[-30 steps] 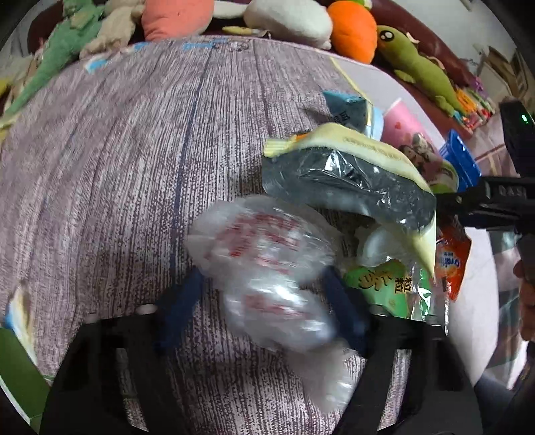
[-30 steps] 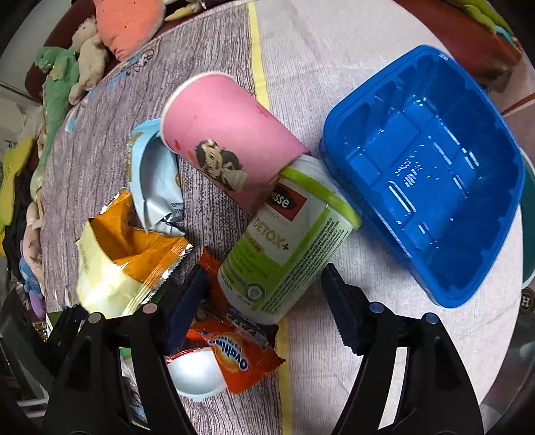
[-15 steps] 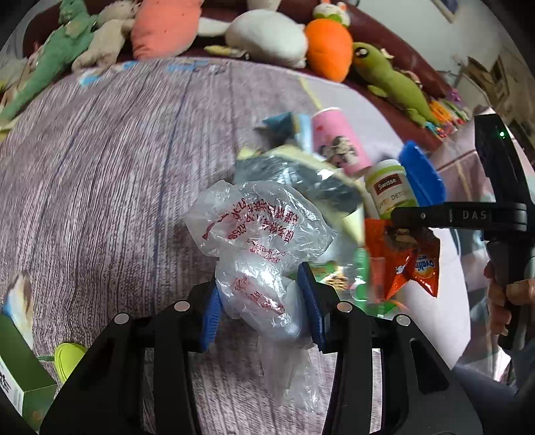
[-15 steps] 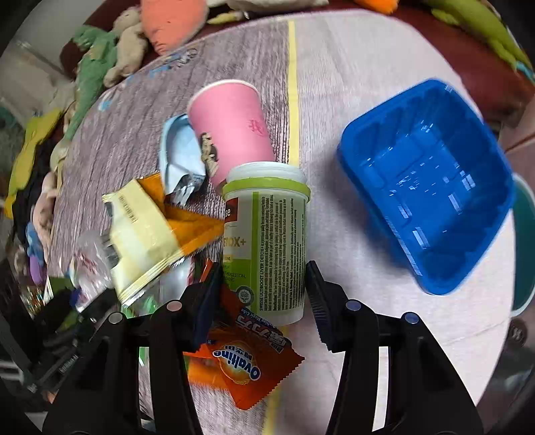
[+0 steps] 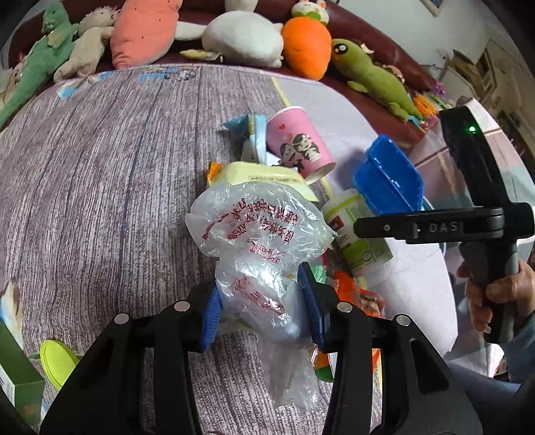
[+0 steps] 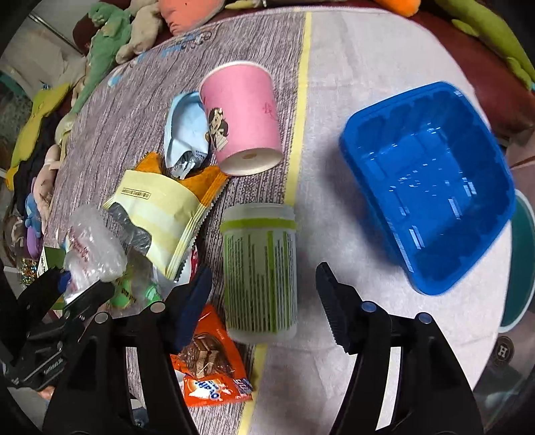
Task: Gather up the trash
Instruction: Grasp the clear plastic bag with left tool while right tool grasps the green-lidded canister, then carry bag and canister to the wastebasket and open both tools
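Crumpled plastic bag [image 5: 259, 254] now pinched in left gripper [image 5: 262, 306], lifted off table [image 5: 100, 174]; right gripper [image 6: 264, 294], spread again, straddling bottle [image 6: 259, 271] (upright now), blue bin [image 6: 431, 187] nearby.

Crumpled plastic bag [image 5: 260, 247] hides yellow snack pouch [image 5: 257, 172] front; green box [image 5: 15, 378] cut by frame edge.

A dark red sofa [image 5: 378, 97] heaped with plush toys [image 5: 244, 40] runs along the top; pale wall [image 5: 444, 30] at upper right.
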{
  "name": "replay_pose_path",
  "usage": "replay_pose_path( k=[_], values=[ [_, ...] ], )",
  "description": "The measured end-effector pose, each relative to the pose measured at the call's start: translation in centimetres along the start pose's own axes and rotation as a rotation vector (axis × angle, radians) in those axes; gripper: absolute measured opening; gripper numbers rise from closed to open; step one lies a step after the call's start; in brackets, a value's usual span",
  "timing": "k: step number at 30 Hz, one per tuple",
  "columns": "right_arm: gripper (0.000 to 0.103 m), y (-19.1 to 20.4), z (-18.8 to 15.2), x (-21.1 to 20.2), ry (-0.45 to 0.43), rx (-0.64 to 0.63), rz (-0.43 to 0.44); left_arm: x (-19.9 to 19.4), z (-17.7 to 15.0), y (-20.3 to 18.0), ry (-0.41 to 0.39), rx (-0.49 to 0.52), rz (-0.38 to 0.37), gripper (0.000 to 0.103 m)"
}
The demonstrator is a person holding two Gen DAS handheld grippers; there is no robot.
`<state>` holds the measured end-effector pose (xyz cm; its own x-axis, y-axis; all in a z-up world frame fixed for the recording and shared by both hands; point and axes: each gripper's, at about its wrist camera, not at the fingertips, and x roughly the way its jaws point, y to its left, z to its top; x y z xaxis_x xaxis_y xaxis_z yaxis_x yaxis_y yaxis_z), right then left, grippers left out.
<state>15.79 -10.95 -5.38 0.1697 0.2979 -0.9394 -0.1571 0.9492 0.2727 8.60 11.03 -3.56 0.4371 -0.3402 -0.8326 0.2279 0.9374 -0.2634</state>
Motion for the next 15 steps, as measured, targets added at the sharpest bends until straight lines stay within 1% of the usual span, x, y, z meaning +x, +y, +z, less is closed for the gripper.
replay_pose_path(
  k=[3,4,5,6,8,10,15],
  values=[
    [0.061,0.2,0.1,1.5,0.022,-0.008,0.011,-0.2,-0.1,0.4,0.007,-0.02,-0.004,0.044],
    [0.051,0.3,0.1,1.9,0.027,-0.01,0.015,-0.4,-0.1,0.4,0.005,-0.025,-0.009,0.044],
    [0.048,0.3,0.1,2.3,0.035,-0.013,0.023,-0.8,0.0,0.3,-0.001,-0.026,-0.012,0.044],
    [0.048,0.3,0.1,2.3,0.034,-0.015,0.029,-1.2,0.0,0.2,-0.009,-0.024,-0.01,0.044],
    [0.048,0.3,-0.4,1.4,0.016,-0.029,0.057,-1.9,0.2,-0.2,-0.025,-0.022,-0.01,0.044],
    [0.048,0.6,-0.9,-0.3,-0.024,-0.057,0.054,-2.6,0.7,-0.6,-0.041,-0.017,-0.013,0.044],
    [0.048,-0.7,-1.6,-4.9,-0.115,-0.04,0.088,-4.1,2.3,-2.6,-0.085,0.008,-0.027,0.044]
  ],
)
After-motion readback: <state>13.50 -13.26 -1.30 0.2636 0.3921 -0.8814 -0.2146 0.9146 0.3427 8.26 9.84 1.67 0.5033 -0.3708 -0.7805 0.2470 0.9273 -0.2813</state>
